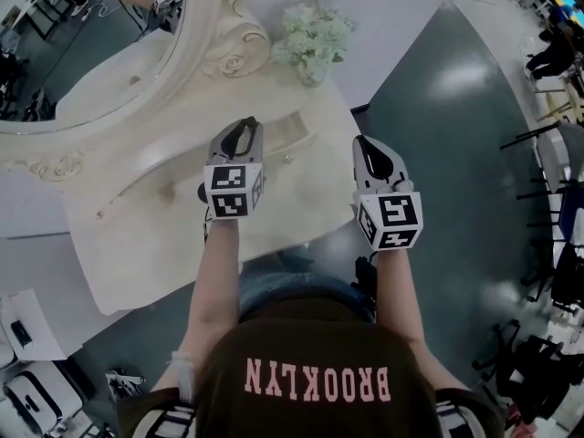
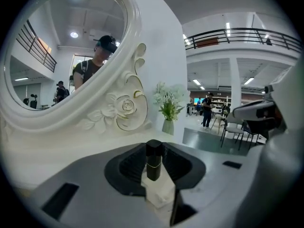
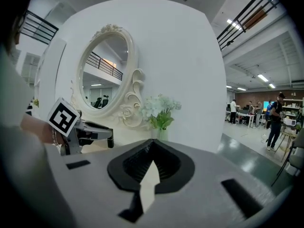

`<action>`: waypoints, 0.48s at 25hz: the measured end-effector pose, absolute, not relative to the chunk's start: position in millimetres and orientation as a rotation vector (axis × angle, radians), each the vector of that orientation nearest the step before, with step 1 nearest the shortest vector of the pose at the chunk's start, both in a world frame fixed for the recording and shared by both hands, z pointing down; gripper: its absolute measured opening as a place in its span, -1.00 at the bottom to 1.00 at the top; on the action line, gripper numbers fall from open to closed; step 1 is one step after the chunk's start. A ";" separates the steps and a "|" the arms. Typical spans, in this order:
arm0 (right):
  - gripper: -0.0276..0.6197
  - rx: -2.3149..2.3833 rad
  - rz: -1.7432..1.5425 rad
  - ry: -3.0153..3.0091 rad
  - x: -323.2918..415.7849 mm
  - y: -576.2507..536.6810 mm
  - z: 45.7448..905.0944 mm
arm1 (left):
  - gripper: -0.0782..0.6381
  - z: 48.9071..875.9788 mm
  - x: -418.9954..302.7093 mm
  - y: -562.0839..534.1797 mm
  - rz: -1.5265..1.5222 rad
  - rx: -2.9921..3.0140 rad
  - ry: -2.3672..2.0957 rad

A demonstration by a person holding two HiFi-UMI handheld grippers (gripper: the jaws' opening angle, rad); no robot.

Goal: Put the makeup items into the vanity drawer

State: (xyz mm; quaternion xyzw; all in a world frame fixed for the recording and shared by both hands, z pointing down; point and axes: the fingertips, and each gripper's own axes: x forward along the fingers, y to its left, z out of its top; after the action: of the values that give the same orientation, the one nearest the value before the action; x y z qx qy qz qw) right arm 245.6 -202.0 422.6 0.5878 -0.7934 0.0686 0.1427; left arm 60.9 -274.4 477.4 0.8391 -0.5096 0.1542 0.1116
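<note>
My L tongs (image 1: 239, 129) squeezed 1 black tube (image 2: 153, 159), standing up. R tongs (image 1: 369, 146) were closed on nothing. The drawer (image 1: 297, 137) sat just ahead, nearer my L.

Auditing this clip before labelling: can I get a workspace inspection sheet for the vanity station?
Surface: cream vanity top, both grippers over its front part.
Job's things: black lipstick tube, upright between the left jaws; drawer front, open or closed unclear.
Clutter: vase of white flowers beside the oval mirror.
Grippers: left gripper shut on the lipstick tube; right gripper shut, nothing between its jaws.
Cables: nothing seen.
Surroundings: green floor; chairs at the right; people in the background.
</note>
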 end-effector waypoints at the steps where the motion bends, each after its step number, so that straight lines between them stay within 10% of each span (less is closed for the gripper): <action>1: -0.95 1.691 0.205 -2.281 246.2 -202.2 426.5 | -0.51 481.6 62.2 -274.9 0.463 2.461 -1.493; 12: -0.95 1.620 0.242 -2.252 243.7 -208.3 454.5 | -0.51 530.9 52.5 -271.1 0.574 2.354 -1.517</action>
State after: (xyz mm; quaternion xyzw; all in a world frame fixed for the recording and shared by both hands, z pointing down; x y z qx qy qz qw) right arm 243.7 -208.3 454.5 0.5726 -0.7958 0.0856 0.1773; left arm 52.5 -271.1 530.9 0.8153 -0.5252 0.1989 0.1410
